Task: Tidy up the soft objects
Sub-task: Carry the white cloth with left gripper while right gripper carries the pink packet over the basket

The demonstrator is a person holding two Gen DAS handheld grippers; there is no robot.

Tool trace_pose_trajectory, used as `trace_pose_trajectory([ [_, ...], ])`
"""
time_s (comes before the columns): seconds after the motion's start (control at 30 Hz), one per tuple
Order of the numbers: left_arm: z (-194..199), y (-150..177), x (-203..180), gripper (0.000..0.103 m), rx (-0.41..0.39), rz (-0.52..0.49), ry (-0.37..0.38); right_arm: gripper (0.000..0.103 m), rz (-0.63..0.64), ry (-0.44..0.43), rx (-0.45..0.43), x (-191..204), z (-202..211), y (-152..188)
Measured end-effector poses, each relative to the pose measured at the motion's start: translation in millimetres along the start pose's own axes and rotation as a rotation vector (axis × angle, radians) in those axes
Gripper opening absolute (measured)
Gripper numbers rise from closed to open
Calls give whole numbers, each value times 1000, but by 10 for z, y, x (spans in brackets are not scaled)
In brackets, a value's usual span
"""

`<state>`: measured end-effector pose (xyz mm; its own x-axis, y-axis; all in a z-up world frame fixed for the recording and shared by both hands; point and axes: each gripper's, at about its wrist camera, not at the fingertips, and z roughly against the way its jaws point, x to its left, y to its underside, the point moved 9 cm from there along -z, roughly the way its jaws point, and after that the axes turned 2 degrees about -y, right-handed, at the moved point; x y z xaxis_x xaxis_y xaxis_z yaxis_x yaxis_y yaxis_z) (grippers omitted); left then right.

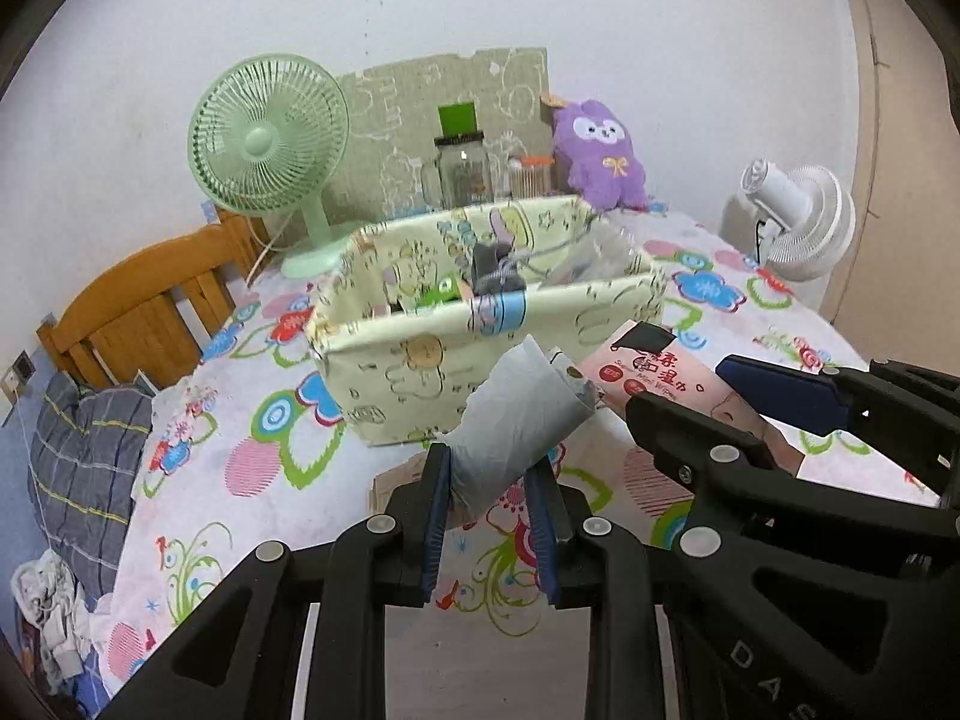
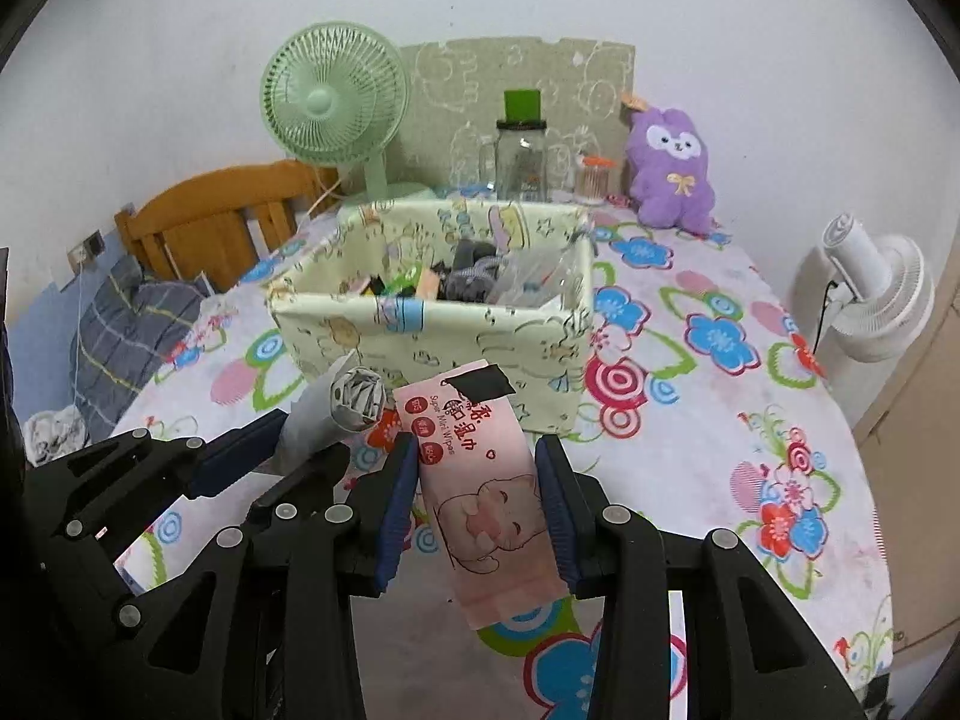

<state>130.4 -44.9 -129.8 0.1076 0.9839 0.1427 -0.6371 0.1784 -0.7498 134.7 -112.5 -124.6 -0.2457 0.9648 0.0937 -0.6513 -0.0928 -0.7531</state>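
Observation:
My left gripper (image 1: 489,468) is shut on a grey roll of plastic bags (image 1: 516,414), held above the table just short of the fabric basket (image 1: 420,372). To its right my right gripper (image 2: 477,456) is shut on a pink pack of wet wipes (image 2: 480,480) with a cat drawing, also lifted off the table. Each gripper shows in the other's view: the right gripper (image 1: 678,387) with the wipes (image 1: 654,378), and the left gripper (image 2: 315,432) with the roll (image 2: 354,402). The basket (image 2: 510,342) holds several small items. A purple plush toy (image 2: 672,168) sits at the back.
A flowered cloth covers the table (image 2: 720,420). A green fan (image 2: 333,102), a glass jar (image 2: 522,162) and a small container stand behind the basket. A white fan (image 2: 870,294) stands off the right edge. A wooden chair (image 1: 150,306) and striped bedding (image 1: 84,450) are at the left.

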Motion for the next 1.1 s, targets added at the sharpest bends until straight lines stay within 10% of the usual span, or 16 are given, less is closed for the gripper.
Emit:
trace_pose_trajectory([
  [1.1,594,-816,145,24,-194,29,-7,43,-30,10,-202,25,728,-786],
])
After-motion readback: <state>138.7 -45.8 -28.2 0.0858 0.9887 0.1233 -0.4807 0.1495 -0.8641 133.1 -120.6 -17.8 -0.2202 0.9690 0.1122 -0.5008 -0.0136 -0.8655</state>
